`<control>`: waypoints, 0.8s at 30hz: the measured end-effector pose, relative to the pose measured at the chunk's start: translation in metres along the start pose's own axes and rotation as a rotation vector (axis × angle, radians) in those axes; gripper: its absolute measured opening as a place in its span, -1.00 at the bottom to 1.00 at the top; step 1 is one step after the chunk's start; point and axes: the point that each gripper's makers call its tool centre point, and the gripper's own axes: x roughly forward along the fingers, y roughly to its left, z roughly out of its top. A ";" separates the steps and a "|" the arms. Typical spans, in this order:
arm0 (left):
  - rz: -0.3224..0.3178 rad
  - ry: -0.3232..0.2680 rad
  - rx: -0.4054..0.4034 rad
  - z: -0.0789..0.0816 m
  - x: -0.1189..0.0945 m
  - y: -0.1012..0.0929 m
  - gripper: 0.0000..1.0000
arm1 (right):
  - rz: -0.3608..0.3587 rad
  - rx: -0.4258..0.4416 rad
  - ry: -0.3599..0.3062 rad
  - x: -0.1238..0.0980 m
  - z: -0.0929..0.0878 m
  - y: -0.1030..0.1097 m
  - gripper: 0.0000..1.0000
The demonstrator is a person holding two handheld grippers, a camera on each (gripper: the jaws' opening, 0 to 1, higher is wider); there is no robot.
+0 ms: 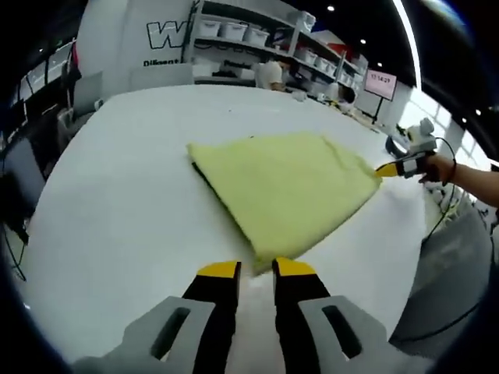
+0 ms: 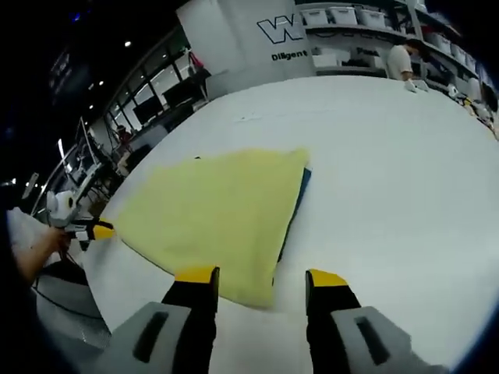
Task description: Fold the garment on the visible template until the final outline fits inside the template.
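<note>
I am working in a large hall with a white pillar bearing dark lettering, storage shelving stacked with white bins, and a wall screen off to one side. A person stands by the shelves. The broad white bench carries everything; its rounded edge drops away towards a dark floor.

The yellow garment lies flat near the middle of the bench, folded into a rough wedge. In the left gripper view its long axis runs from the bench's far side towards my near edge, with one tapered corner pointing at the other tool. A dark blue strip shows along one long edge of the garment in the right gripper view; I cannot tell whether it is lining or the template, most of which is hidden beneath.

My left tool sits with jaws narrowly spread, tips at the garment's near corner, pinching nothing I can see. My right tool is spread wide, one jaw over the cloth edge, one on bare bench.
</note>
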 end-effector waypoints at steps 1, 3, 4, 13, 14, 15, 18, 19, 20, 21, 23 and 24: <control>0.004 -0.003 0.006 0.000 -0.002 -0.001 -0.49 | -0.007 -0.004 -0.016 -0.005 0.002 0.000 0.01; -0.001 -0.009 0.020 0.000 -0.009 -0.005 -0.34 | -0.010 -0.004 -0.018 -0.010 0.003 0.002 0.14; -0.004 -0.011 0.025 0.001 -0.010 -0.006 -0.28 | -0.011 -0.008 -0.022 -0.013 0.004 0.004 0.22; 0.035 -0.063 -0.023 0.014 -0.034 -0.024 0.24 | -0.011 -0.090 -0.049 -0.046 0.005 0.025 0.57; 0.039 -0.055 -0.025 0.014 -0.035 -0.026 0.28 | -0.012 -0.095 -0.046 -0.048 0.004 0.026 0.60; 0.044 -0.044 -0.024 0.013 -0.037 -0.028 0.33 | -0.015 -0.099 -0.045 -0.052 0.003 0.029 0.63; 0.060 -0.057 -0.014 0.016 -0.044 -0.033 0.44 | -0.016 -0.115 -0.039 -0.060 -0.001 0.034 0.72; 0.058 -0.062 -0.012 0.017 -0.045 -0.034 0.43 | -0.018 -0.117 -0.039 -0.062 -0.001 0.035 0.74; 0.060 -0.061 -0.023 0.019 -0.049 -0.038 0.44 | -0.018 -0.127 -0.042 -0.067 -0.002 0.038 0.76; 0.070 -0.060 -0.028 0.019 -0.052 -0.040 0.46 | -0.019 -0.128 -0.044 -0.071 -0.003 0.040 0.79; 0.078 -0.061 -0.031 0.020 -0.056 -0.043 0.53 | -0.021 -0.130 -0.053 -0.078 -0.004 0.043 0.84; 0.081 -0.058 -0.037 0.019 -0.059 -0.047 0.55 | -0.021 -0.130 -0.054 -0.080 -0.005 0.044 0.85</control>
